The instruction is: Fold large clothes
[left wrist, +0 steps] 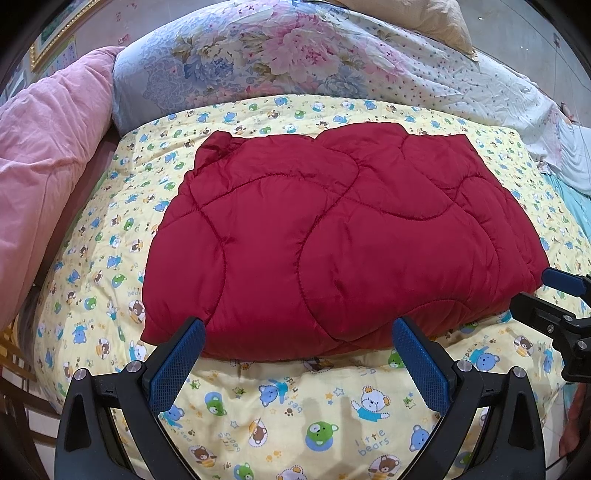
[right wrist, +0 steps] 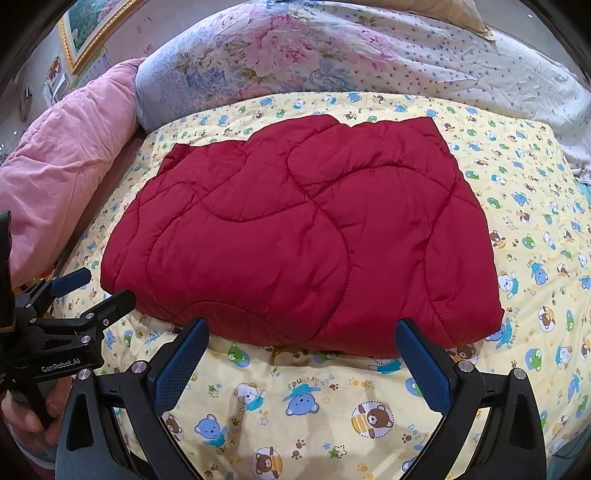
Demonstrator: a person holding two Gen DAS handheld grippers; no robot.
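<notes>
On the bed, a red quilted garment [left wrist: 332, 236] lies folded into a thick, roughly rectangular bundle, resting flat on a yellow bedsheet [left wrist: 295, 413] printed with cartoon bears. Curved stitch lines cross its upper surface. Its near edge runs just beyond both pairs of blue-padded fingers.

Left gripper [left wrist: 299, 365]: fingers spread wide apart, holding nothing, hovering over bare sheet just short of the garment's near edge. The tip of one finger [left wrist: 177, 365] overlaps the red fabric in the left wrist view; contact cannot be confirmed.

Right gripper [right wrist: 301, 365]: fingers likewise spread wide, empty, positioned before the near edge towards the garment's right side. In the right wrist view, the left gripper [right wrist: 90, 288] appears at the left margin, beside the garment's near-left corner, with a person's hand [right wrist: 29, 410] on its handle.

Beyond the garment, a floral quilt [left wrist: 280, 55] is heaped along the far side of the bed. A pink duvet [left wrist: 48, 166] lies to the left. A gold-framed picture [right wrist: 92, 29] hangs on the wall behind.
</notes>
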